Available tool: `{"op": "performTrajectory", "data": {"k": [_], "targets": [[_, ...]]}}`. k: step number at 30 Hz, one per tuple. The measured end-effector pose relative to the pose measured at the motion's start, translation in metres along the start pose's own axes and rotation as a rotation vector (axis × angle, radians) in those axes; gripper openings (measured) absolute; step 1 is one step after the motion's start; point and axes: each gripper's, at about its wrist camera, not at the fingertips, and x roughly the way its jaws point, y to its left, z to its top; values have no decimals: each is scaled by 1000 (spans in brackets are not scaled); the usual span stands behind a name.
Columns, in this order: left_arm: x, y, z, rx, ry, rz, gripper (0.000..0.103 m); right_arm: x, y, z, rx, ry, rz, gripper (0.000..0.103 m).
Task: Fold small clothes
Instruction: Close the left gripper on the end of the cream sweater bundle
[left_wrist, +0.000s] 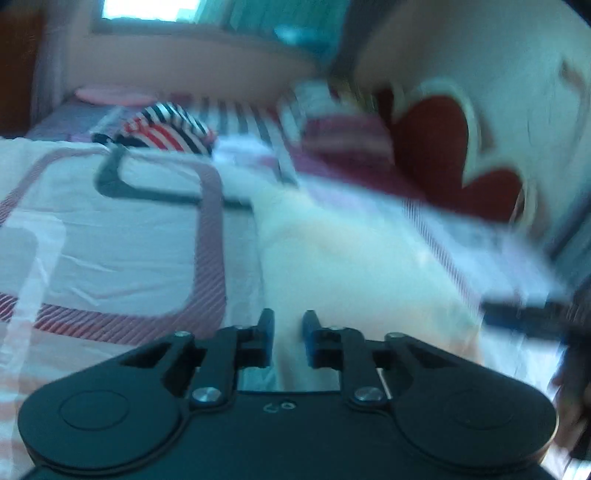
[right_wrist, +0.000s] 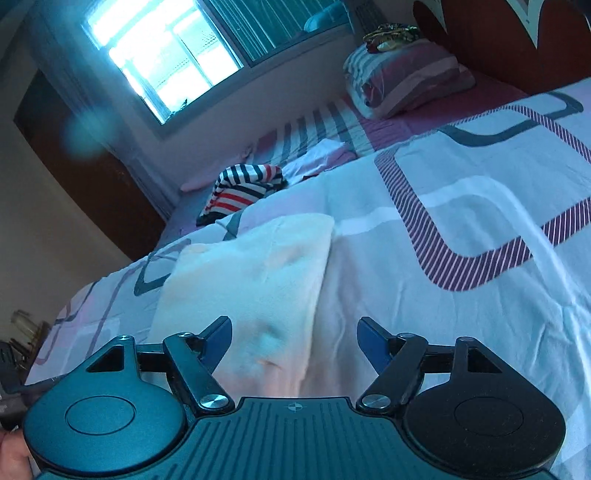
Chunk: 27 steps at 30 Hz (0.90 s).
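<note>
Left wrist view, blurry: your left gripper (left_wrist: 289, 325) has its fingers nearly together, a narrow gap between the blue pads (left_wrist: 308, 334) — white cloth (left_wrist: 332, 266) shows through that gap, but you cannot tell whether it is pinched. The cloth lies on the patterned bedspread (left_wrist: 122, 236) straight ahead of the fingers. Further back sits a striped garment (left_wrist: 166, 129), red, white and dark. At right, the headboard (left_wrist: 454, 151) with a red heart shape, smeared by blur.

Right wrist view, sharper: your right gripper (right_wrist: 294, 332) is released, fingers spread wide and gripping nothing. The white cloth (right_wrist: 255, 266) lies flat on the bedspread (right_wrist: 461, 206), its near end running between the spread fingers. The striped garment (right_wrist: 243, 188) is well apart, near the far bed edge — just beside it a small pale pile (right_wrist: 317, 158). A folded striped bundle (right_wrist: 402, 81) rests near the headboard; bright window (right_wrist: 162, 55) behind.
</note>
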Motion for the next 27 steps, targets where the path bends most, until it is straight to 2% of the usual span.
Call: {"op": "performTrajectory", "data": {"k": [1, 3, 4, 7, 9, 12, 23, 24, 26, 27], "targets": [[-4, 2, 2, -17, -22, -5, 23, 0, 1, 1, 8, 1, 6, 74], [-1, 9, 3, -74, 2, -53, 58, -1, -2, 0, 28, 2, 35, 74], [3, 10, 4, -79, 17, -49, 73, 0, -4, 0, 43, 10, 53, 74], [16, 9, 4, -51, 81, -71, 72, 8, -7, 0, 67, 39, 83, 74], [26, 12, 4, -78, 131, -89, 72, 16, -9, -1, 81, 64, 107, 74], [39, 18, 1, -141, 187, -158, 70, 30, -15, -4, 120, 111, 137, 74], [62, 10, 10, -149, 211, -218, 68, 52, -16, 3, 109, 136, 223, 73], [63, 8, 11, -139, 211, -216, 68, 54, -13, 4, 98, 135, 219, 72], [63, 4, 10, -127, 205, -202, 62, 56, -8, 3, 61, 131, 191, 53], [64, 3, 10, -119, 202, -196, 59, 55, -6, 1, 40, 128, 168, 52]]}}
